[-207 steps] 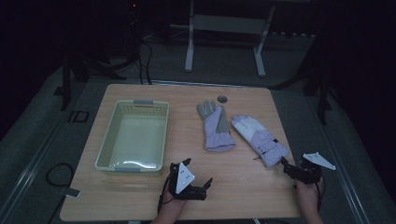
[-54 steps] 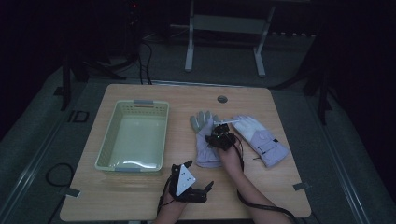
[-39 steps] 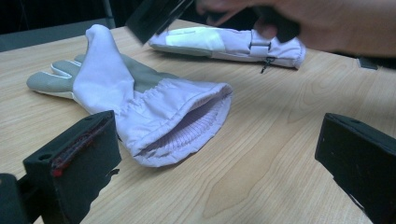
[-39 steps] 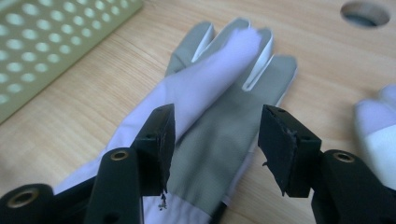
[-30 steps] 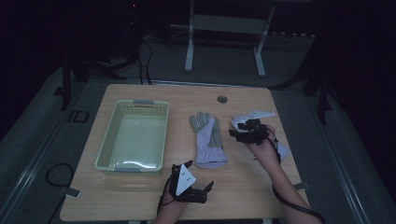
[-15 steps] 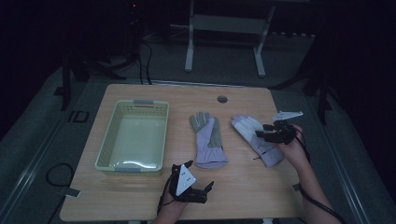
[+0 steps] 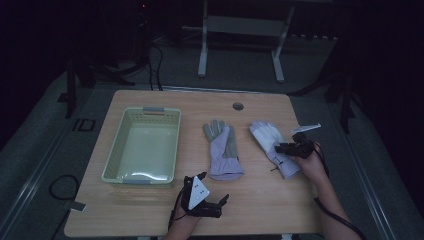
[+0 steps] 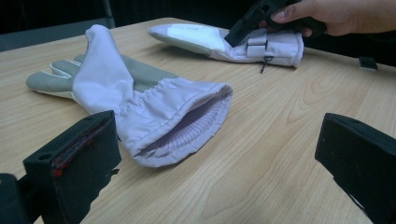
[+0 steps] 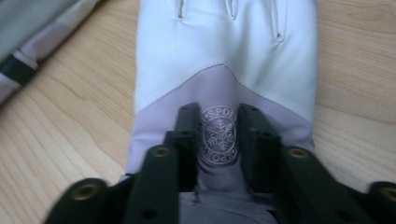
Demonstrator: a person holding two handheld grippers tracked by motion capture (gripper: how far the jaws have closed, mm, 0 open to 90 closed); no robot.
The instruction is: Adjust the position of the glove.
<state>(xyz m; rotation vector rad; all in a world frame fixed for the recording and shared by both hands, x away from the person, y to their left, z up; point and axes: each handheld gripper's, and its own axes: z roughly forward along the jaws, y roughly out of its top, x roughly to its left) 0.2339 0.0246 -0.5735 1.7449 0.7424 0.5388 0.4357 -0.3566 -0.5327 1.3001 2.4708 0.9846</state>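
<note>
Two pale lilac-and-white gloves lie on the wooden table (image 7: 260,200). The left glove (image 7: 223,150) (image 8: 140,93) lies palm up, its open cuff toward my left gripper (image 7: 220,206) (image 8: 219,140). That gripper rests open at the front edge with nothing between its jaws. The right glove (image 7: 272,140) (image 8: 201,39) (image 9: 224,56) lies back up. My right gripper (image 7: 277,148) (image 8: 231,39) (image 9: 218,114) is down on its wrist end. Its jaws have just been closing and now pinch the fabric around a round snowflake emblem (image 9: 218,135).
A pale green plastic basket (image 7: 145,110) stands at the table's left, with nothing in it that I can see. A round cable hole (image 7: 238,106) sits near the far edge. A metal stand's legs rise behind the table. The room around is dark.
My right gripper has travelled from over the left glove to the right and down onto the right glove's wrist end. The left gripper has kept still.
</note>
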